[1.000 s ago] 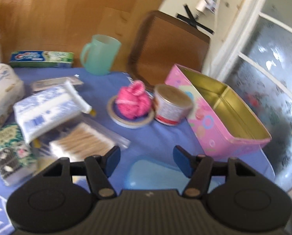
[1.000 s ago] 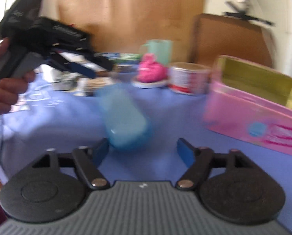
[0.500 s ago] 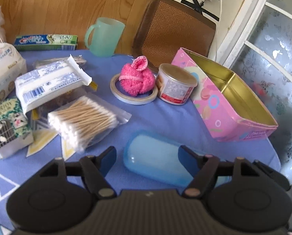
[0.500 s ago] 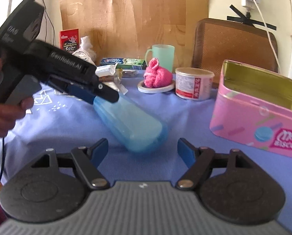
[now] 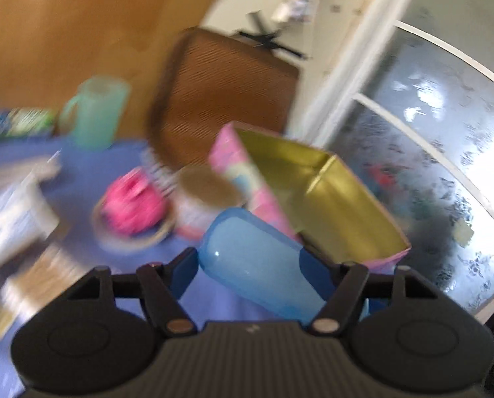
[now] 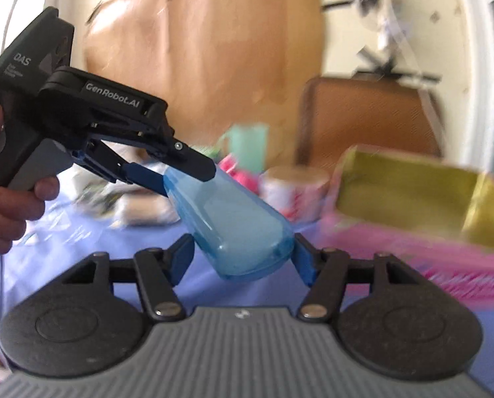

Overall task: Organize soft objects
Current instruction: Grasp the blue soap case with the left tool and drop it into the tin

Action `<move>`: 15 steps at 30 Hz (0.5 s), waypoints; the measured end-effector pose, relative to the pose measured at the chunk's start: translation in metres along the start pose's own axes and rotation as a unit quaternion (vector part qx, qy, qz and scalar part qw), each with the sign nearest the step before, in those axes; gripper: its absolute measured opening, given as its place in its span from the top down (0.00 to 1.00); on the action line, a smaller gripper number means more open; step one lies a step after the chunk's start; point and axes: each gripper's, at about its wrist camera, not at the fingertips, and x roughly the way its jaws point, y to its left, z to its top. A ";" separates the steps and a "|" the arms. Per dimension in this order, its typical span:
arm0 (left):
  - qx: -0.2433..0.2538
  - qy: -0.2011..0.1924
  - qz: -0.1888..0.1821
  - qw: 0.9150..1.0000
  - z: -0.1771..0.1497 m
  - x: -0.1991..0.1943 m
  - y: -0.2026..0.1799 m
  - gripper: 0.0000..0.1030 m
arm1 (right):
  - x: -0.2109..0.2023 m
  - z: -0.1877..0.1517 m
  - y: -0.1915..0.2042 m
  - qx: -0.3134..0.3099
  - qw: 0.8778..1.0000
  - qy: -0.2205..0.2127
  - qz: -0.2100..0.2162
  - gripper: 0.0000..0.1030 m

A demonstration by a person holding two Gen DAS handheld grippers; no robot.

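Note:
A translucent blue case [image 5: 247,242] hangs tilted above the blue tablecloth. My left gripper [image 5: 247,258] is closing, and its pads press both sides of the case. From the right wrist, that left gripper [image 6: 187,172] pinches the far end of the case [image 6: 227,212]. My right gripper [image 6: 242,252] is closing around the near rounded end, both pads touching it. A pink knitted ball [image 5: 131,205] rests on a tape ring. The open pink tin [image 5: 233,159] with a gold inside stands to the right.
A round can [image 5: 207,195] stands between the ball and the tin. A green mug [image 5: 97,112] and a brown chair back [image 5: 223,99] are behind. Blurred packets [image 5: 11,219] cover the left of the table. A person's hand [image 6: 1,205] holds the left gripper's handle.
The blue case has left the table and now hangs in the air. The left jaws closed onto it and lifted. The right jaws narrowed onto its near end.

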 end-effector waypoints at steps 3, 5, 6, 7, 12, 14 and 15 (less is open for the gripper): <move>0.042 -0.007 -0.013 0.999 0.023 0.031 -0.035 0.34 | -0.004 0.010 -0.024 0.003 0.998 -0.017 -0.053 0.36; 0.053 0.000 -0.028 0.998 0.032 0.052 -0.051 0.35 | -0.003 0.015 -0.045 0.015 0.996 -0.023 -0.088 0.36; 0.054 0.007 -0.034 0.998 0.035 0.065 -0.058 0.35 | -0.001 0.016 -0.053 0.020 0.994 -0.024 -0.105 0.36; 0.056 0.010 -0.031 0.998 0.034 0.075 -0.064 0.35 | 0.003 0.017 -0.063 0.024 0.992 -0.022 -0.123 0.36; 0.051 0.010 -0.020 0.998 0.018 0.074 -0.062 0.36 | 0.025 0.015 -0.090 0.029 0.978 -0.001 -0.209 0.35; 0.048 0.000 -0.017 0.999 0.011 0.057 -0.049 0.36 | 0.020 0.012 -0.093 0.045 0.977 -0.009 -0.206 0.35; 0.046 -0.009 -0.014 0.999 0.004 0.044 -0.038 0.35 | 0.017 0.013 -0.090 0.057 0.978 -0.017 -0.200 0.35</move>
